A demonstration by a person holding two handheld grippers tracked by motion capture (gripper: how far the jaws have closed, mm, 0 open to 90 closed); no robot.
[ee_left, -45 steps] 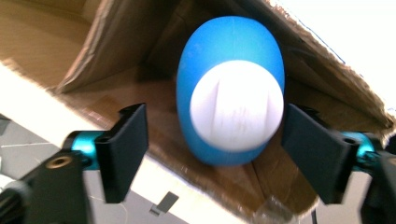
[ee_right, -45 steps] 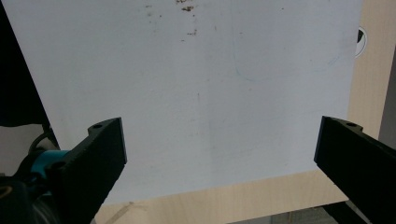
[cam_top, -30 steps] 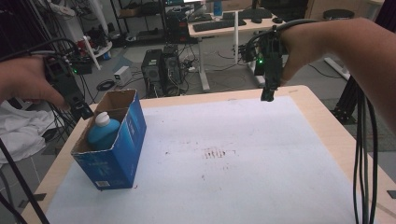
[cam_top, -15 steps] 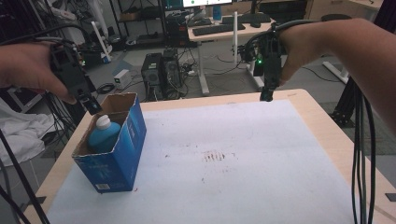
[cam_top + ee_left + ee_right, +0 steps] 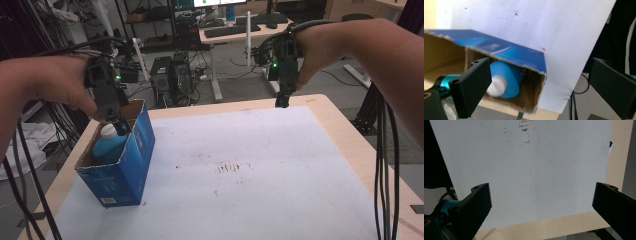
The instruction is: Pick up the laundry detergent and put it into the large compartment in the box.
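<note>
- High view: since the earlier frames the left gripper (image 5: 120, 125) has travelled in from the table's left edge and now hangs over the open top of the blue carton (image 5: 131, 165), its tips just above the white cap of the blue bottle (image 5: 107, 145). Its jaws have just been opening. The right gripper (image 5: 282, 102) has kept its place over the far edge of the white mat (image 5: 260, 175), tips pointing down.
- The blue bottle stands inside the carton near the table's left side. The small print on the carton's blue side is too blurred to read.
- Left gripper view: the jaws stand wide apart with nothing clamped between them; the carton's brown inside (image 5: 531, 95) lies beyond, the bottle (image 5: 507, 80) and its white cap (image 5: 497, 86) inside.
- Right gripper view: the jaws stand wide, holding nothing, over the mat (image 5: 536, 175), which bears brown smudges (image 5: 524, 126) but no writing.
</note>
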